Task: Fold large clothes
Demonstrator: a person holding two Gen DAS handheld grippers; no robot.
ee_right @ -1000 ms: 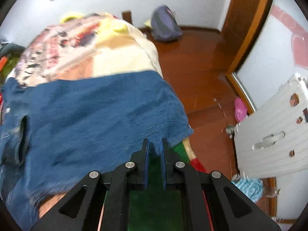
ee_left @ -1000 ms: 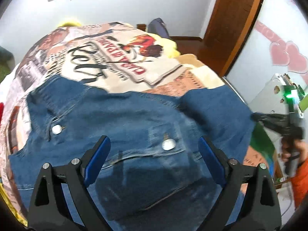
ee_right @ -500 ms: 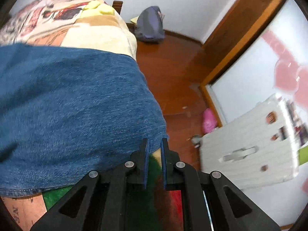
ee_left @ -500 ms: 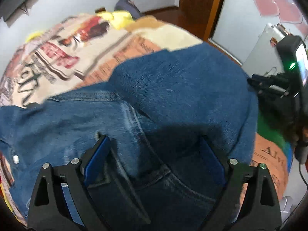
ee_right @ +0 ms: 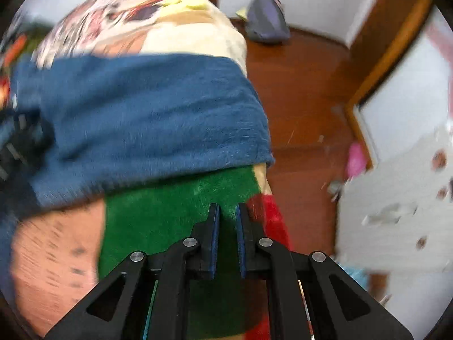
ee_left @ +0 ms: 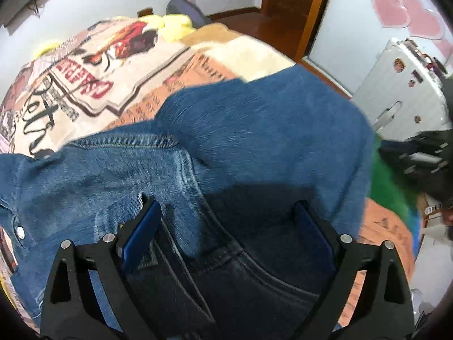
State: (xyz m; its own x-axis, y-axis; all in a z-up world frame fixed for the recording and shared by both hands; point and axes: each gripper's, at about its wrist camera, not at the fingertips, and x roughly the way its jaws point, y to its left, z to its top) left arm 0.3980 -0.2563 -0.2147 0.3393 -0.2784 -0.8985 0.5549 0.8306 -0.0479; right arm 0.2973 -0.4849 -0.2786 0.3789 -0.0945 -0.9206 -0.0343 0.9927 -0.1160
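Pink toy (ee_right: 355,160), right view only

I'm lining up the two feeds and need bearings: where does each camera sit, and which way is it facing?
Left wrist: on the left gripper, angled steeply down at the denim jacket on the printed blanket; its wide-apart fingers show.
Right wrist: on the right gripper, angled down at the blanket's green patch by the jacket's edge; its shut fingers show, holding nothing.
Shared: jacket, blanket, white suitcase, wooden floor.
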